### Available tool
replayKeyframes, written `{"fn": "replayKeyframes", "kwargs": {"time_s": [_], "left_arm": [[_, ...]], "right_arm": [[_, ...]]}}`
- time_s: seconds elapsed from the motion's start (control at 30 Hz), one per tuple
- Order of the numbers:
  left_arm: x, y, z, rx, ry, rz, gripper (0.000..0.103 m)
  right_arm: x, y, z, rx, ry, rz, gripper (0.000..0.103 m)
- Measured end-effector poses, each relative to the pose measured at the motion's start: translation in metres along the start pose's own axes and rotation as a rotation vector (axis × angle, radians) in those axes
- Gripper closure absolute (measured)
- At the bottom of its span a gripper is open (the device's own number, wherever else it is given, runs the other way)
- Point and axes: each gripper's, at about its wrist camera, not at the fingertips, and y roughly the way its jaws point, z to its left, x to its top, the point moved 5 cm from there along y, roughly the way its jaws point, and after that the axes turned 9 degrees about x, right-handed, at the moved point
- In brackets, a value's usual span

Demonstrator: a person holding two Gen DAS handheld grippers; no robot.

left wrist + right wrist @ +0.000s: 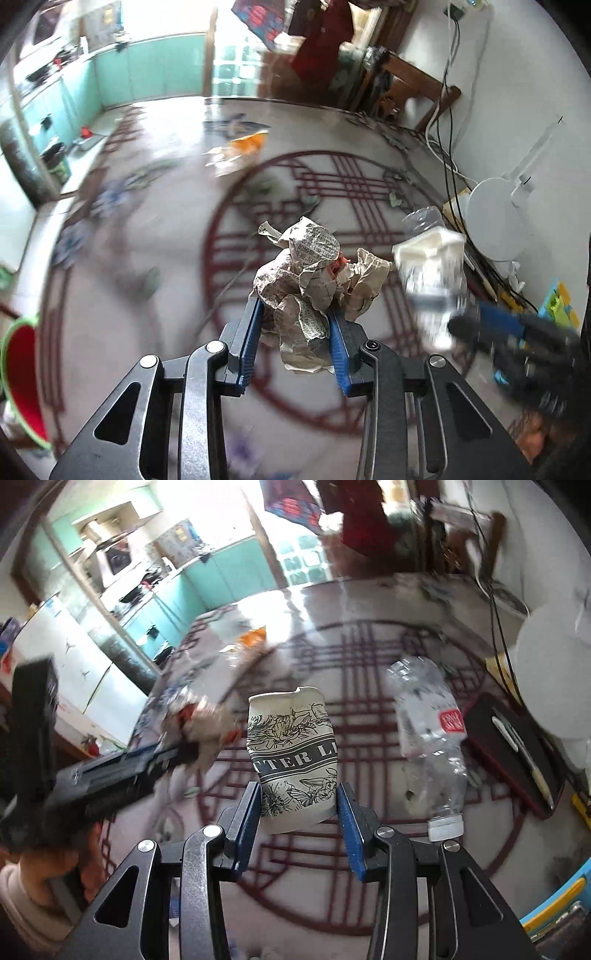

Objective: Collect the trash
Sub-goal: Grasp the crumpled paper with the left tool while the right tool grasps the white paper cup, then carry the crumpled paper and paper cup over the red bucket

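Below us spreads a pale table with a dark-red lattice circle, teal kitchen cabinets beyond. Our left gripper clamps crumpled newspaper; our right gripper pinches a dented paper cup. A crushed bottle lies just right.

A home: patterned floor, teal kitchen cabinets, fridge

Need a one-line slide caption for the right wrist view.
Right claw grips a crumpled paper cup; plastic bottle lies on the patterned surface.
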Motion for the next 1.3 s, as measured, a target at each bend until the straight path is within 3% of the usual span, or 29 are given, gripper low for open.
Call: {"fn": "replayKeyframes", "kwargs": {"time_s": [0.2, 0.5, 1.3], "left_arm": [[-0.039, -0.041, 0.041, 0.049, -0.070, -0.022, 0.069], [-0.076, -0.065, 0.096, 0.113, -0.181, -0.019, 0.068], [-0.105, -0.080, 0.225, 0.157, -0.261, -0.019, 0.067]], "right_arm": [[-0.014, -0.008, 0.048, 0.007, -0.092, 0.010, 0.064], [-0.043, 0.007, 0.121, 0.057, -0.213, 0.069, 0.064], [-0.064, 0.061, 0.246, 0.054, -0.301, 0.110, 0.064]]}}
